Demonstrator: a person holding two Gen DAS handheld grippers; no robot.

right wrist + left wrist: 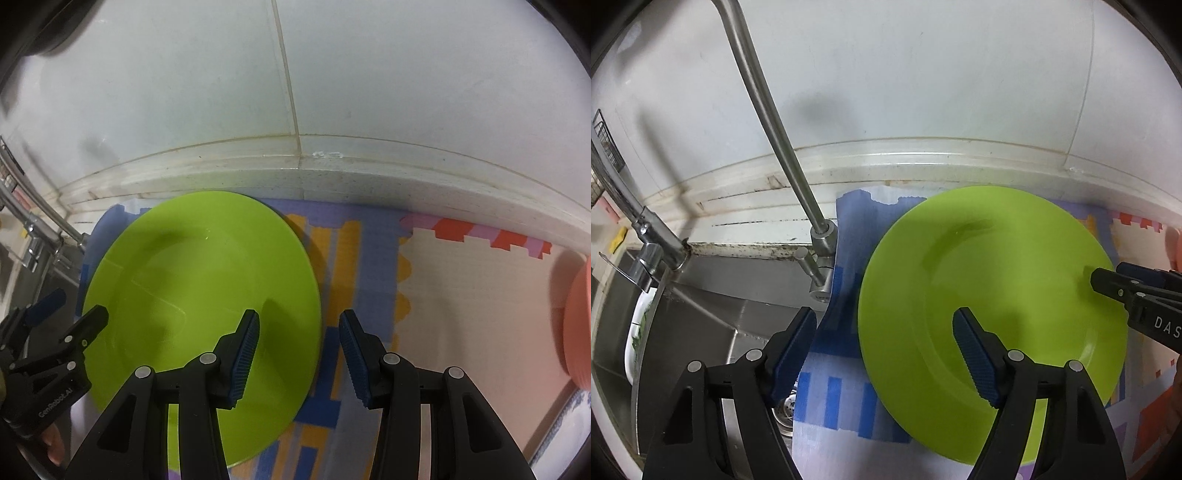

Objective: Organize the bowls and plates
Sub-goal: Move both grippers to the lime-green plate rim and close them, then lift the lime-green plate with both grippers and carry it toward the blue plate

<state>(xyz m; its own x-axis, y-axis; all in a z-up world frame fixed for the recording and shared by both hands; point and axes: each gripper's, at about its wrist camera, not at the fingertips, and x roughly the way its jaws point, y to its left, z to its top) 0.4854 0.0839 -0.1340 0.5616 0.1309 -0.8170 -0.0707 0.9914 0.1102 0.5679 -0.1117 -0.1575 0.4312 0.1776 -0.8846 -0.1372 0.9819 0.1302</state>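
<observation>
Both hand-held grippers, our left (884,325) and right (298,328), hang spread apart and empty over the lime-green plate (993,317) lying on a patterned mat (461,295) between sink (701,332) and tiled wall (369,92).

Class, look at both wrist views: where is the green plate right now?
The green plate lies flat on the patterned foam mat near the back wall, just right of the sink and faucet, with both open grippers flanking its edges.

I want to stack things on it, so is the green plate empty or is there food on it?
Empty. The green plate lies flat on the patterned mat, and its whole surface shows bare green, with only shadows and glare, in both wrist views.
</observation>
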